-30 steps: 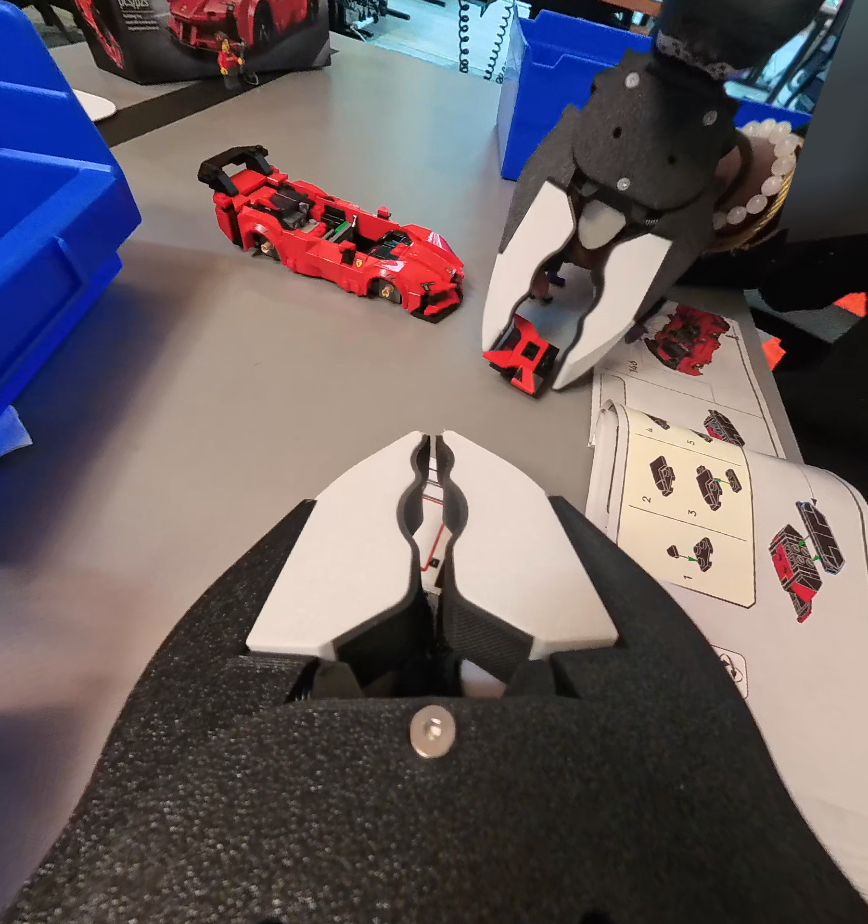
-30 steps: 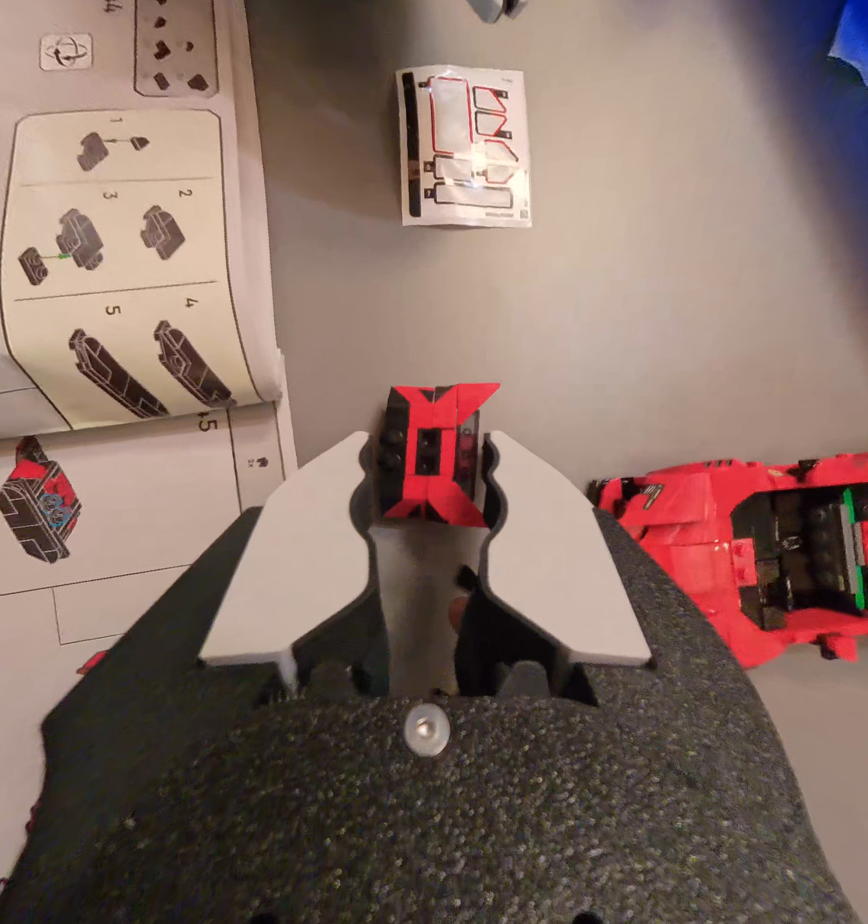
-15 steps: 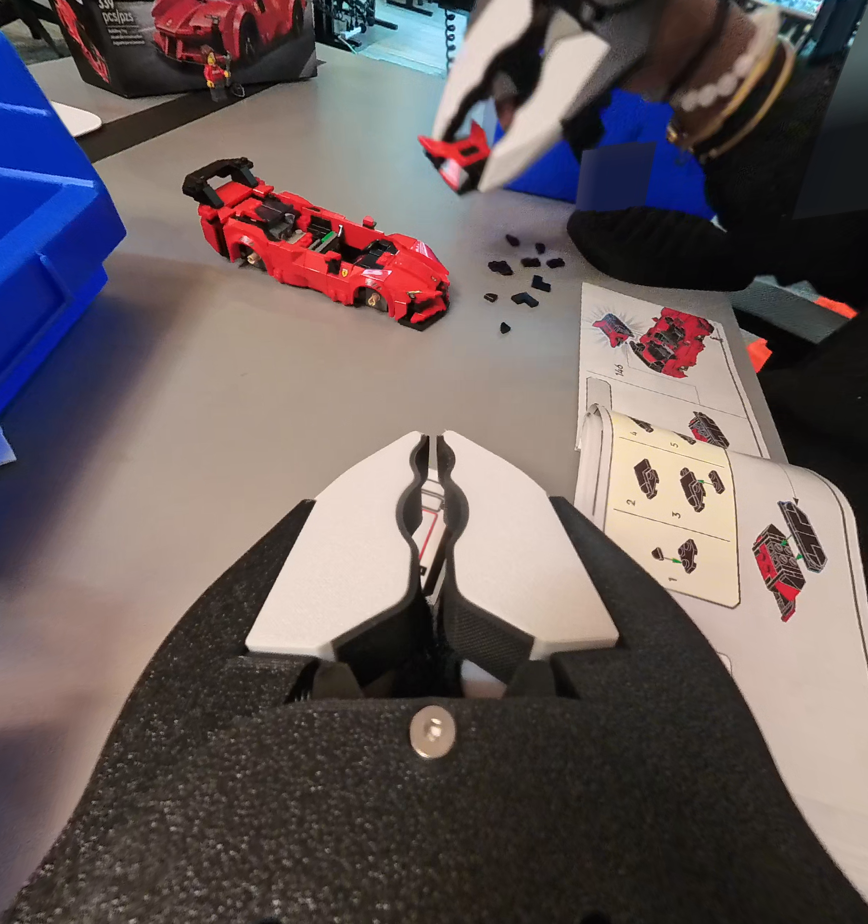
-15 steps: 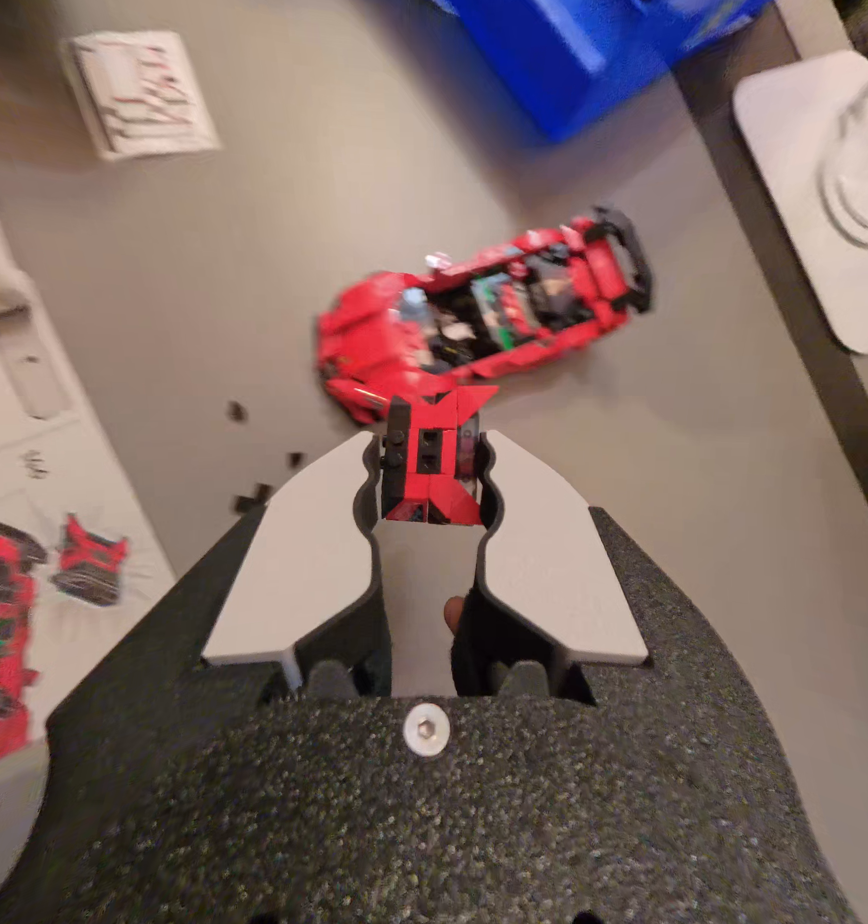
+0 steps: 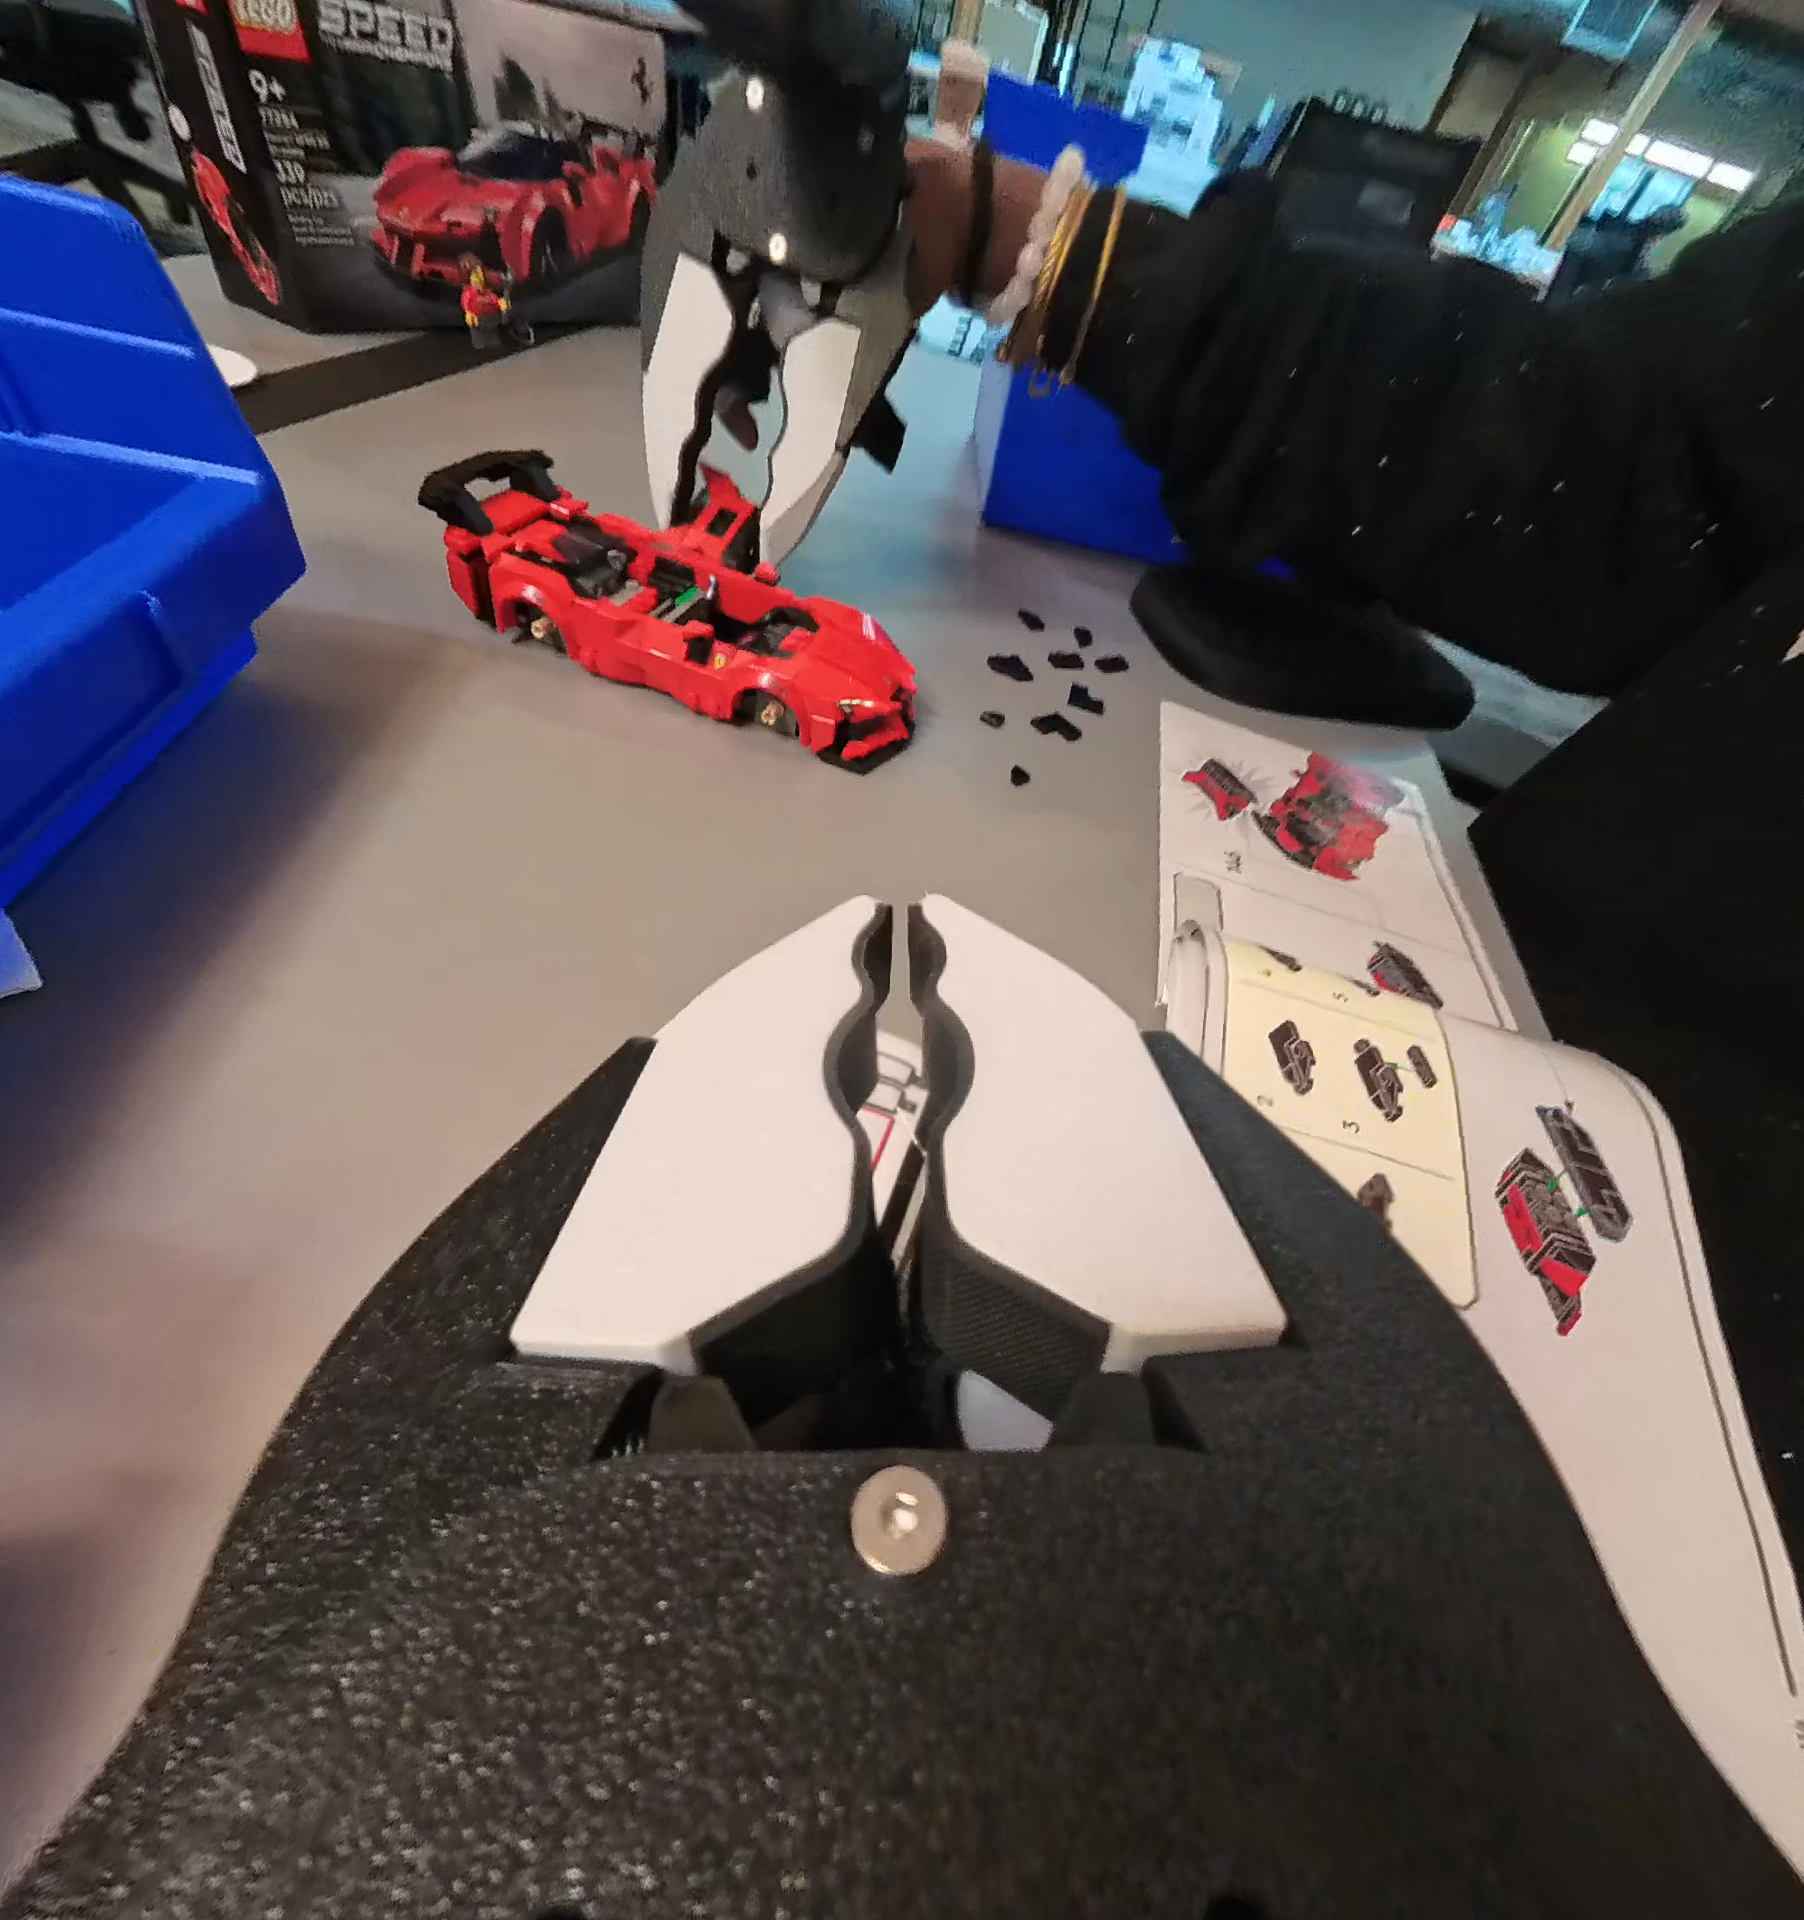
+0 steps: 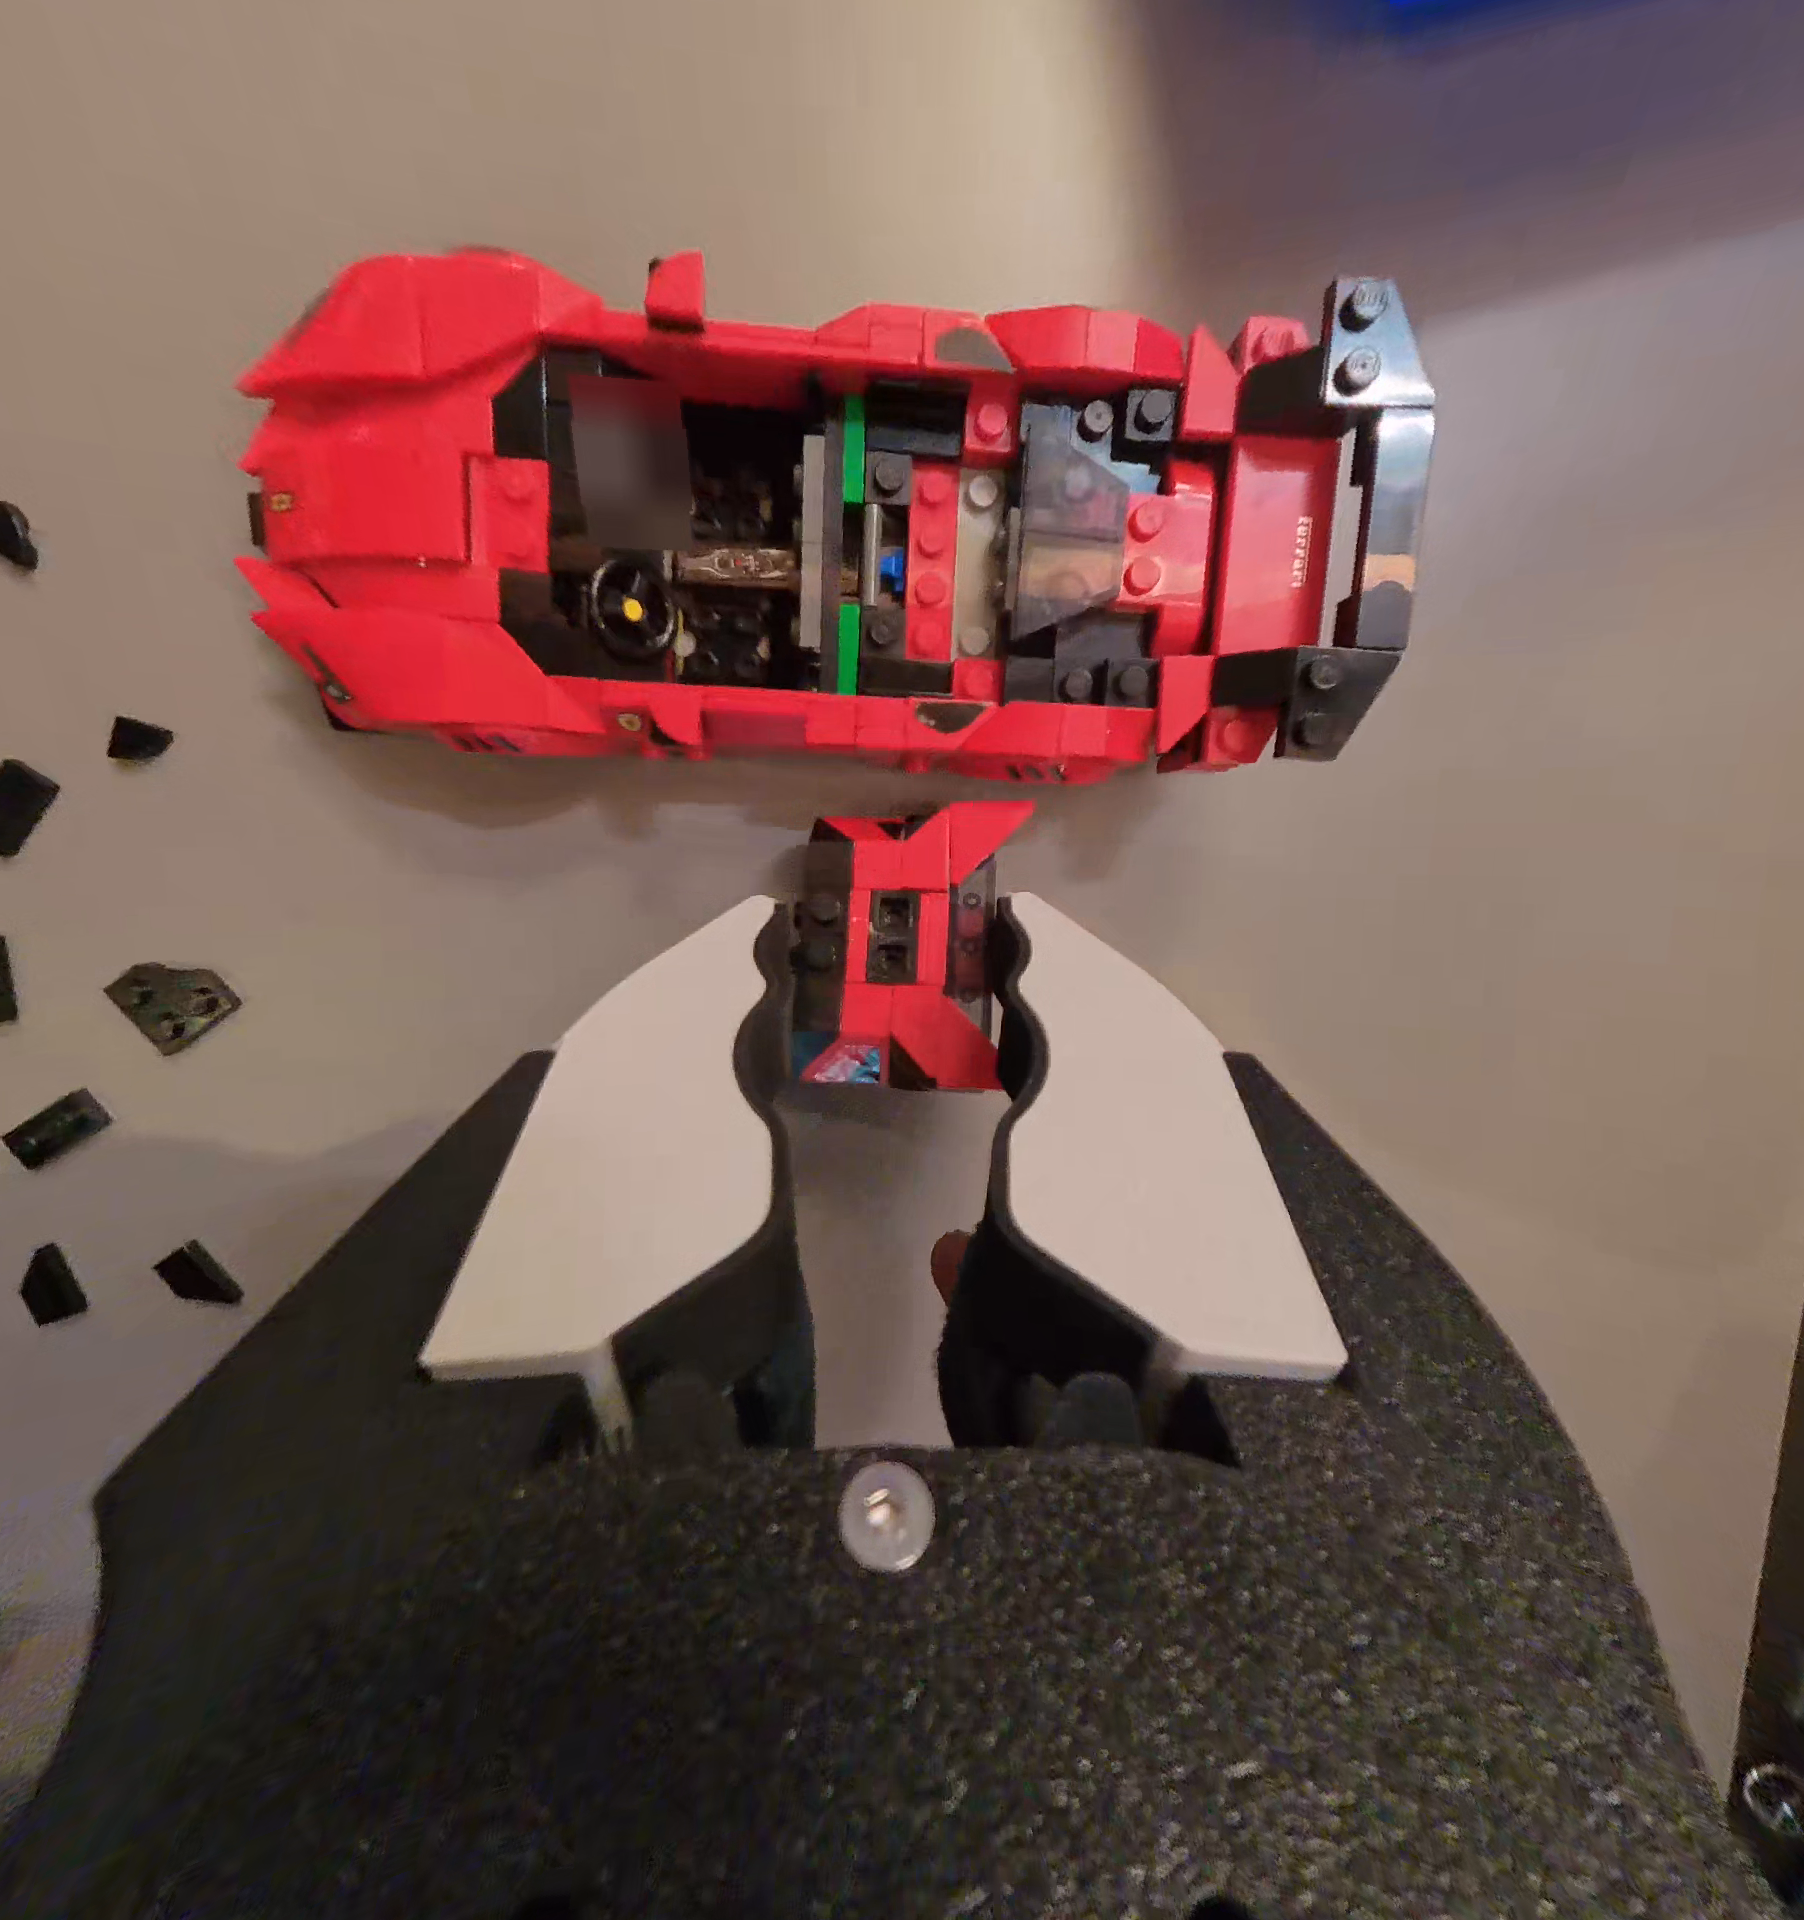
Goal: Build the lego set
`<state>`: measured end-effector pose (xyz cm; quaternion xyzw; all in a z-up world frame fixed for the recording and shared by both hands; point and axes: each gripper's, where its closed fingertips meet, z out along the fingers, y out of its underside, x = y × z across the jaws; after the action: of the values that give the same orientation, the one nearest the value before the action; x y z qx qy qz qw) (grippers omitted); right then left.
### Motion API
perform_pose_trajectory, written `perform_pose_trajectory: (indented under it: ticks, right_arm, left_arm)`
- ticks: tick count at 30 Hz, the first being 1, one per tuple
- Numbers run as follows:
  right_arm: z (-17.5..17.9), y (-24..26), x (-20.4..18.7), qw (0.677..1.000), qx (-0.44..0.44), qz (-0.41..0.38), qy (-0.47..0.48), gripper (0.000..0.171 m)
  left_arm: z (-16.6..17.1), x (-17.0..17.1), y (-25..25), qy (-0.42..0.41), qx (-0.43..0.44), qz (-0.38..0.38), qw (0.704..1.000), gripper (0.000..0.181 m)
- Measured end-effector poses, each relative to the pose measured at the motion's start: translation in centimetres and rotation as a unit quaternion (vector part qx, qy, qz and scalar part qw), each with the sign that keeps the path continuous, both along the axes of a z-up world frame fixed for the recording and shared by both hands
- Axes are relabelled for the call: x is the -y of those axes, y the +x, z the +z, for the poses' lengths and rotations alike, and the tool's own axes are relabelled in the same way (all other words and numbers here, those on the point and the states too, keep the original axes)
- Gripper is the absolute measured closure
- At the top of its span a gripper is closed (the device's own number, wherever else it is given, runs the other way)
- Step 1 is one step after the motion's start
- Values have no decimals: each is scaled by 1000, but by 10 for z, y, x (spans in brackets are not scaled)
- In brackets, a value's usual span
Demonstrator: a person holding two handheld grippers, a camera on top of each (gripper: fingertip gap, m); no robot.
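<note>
A red lego car [image 5: 669, 623] with an open cockpit and a black rear wing stands on the grey table; the right wrist view shows it from above [image 6: 825, 520]. My right gripper [image 6: 893, 914] is shut on a small red-and-black sub-assembly [image 6: 908, 956] and holds it just above the car's side, behind the cockpit. In the left wrist view this gripper [image 5: 732, 520] points down over the car's middle. My left gripper [image 5: 903, 909] is shut and empty, low over the table's near side. A sticker sheet [image 5: 893, 1091] shows through the gap between its fingers.
Several loose black pieces [image 5: 1054, 675] lie right of the car's nose, and show in the right wrist view [image 6: 4, 800]. An open instruction booklet [image 5: 1397, 1091] lies at right. A blue bin [image 5: 67, 571] stands at left, another [image 5: 1064, 457] behind. The set's box [image 5: 410, 177] and a minifigure [image 5: 482, 301] stand at the back. About 25 cm separates my left fingertips from my right.
My right gripper lifted the red-and-black sub-assembly from the table near the booklet and carried it over to the car. My left gripper stayed shut and hardly moved.
</note>
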<state>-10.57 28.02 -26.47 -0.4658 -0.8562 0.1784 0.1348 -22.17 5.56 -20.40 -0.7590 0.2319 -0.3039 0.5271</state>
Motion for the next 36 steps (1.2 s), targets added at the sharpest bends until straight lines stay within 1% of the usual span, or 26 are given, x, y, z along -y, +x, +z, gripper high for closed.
perform_pose_trajectory:
  ticks: [2, 5, 8, 10, 13, 15, 16, 18, 19, 21, 22, 26, 28, 30, 32, 36]
  right_arm:
    - [-3, 0, -1, 1000, 5, 2, -4, 134]
    - [-11, 5, -5, 1000, 23, -3, 4, 134]
    - [-10, 5, -7, 1000, 15, -17, 10, 131]
    - [0, 3, -7, 999, -5, -41, 5, 123]
    - [34, -5, 4, 994, -72, -81, 8, 118]
    - [62, -8, 23, 987, -128, -98, 8, 118]
    - [76, -10, 39, 983, -158, -97, -5, 122]
    - [92, -8, 78, 975, -203, -82, -36, 137]
    - [95, -4, 97, 973, -216, -70, -51, 148]
    - [94, 6, 127, 968, -234, -57, -71, 168]
    - [92, 11, 137, 967, -238, -59, -75, 170]
    - [74, 37, 153, 965, -230, -88, -86, 169]
    - [66, 47, 154, 963, -225, -109, -100, 168]
    - [61, 54, 149, 959, -229, -134, -103, 167]
    - [58, 58, 147, 954, -233, -149, -117, 167]
    - [48, 60, 139, 949, -233, -169, -129, 166]
  left_arm:
    - [3, 0, -1, 1, 14, 1, 1000, 179]
    - [0, -1, -2, -1, 8, 4, 1000, 178]
    - [-3, -1, -2, -6, 3, 4, 1000, 178]
    - [-4, -2, -3, -7, 1, 8, 1000, 178]
    - [-6, -4, -9, -6, -6, 25, 1000, 178]
    - [-8, -8, -19, -6, -25, 55, 998, 178]
    - [-11, -10, -25, -8, -40, 70, 997, 178]
    - [-17, -8, -28, -19, -61, 71, 995, 178]
    - [-20, -6, -26, -26, -67, 64, 995, 178]
    - [-27, -3, -21, -41, -88, 43, 994, 177]
    - [-32, 0, -17, -49, -102, 28, 993, 177]
    - [-50, 8, -5, -87, -149, -13, 985, 177]
    - [-59, 10, -3, -107, -171, -26, 979, 176]
    - [-69, 9, -5, -135, -194, -23, 971, 177]
    - [-70, 1, -6, -143, -199, -14, 969, 180]
    - [-70, -30, -19, -153, -205, 24, 966, 181]
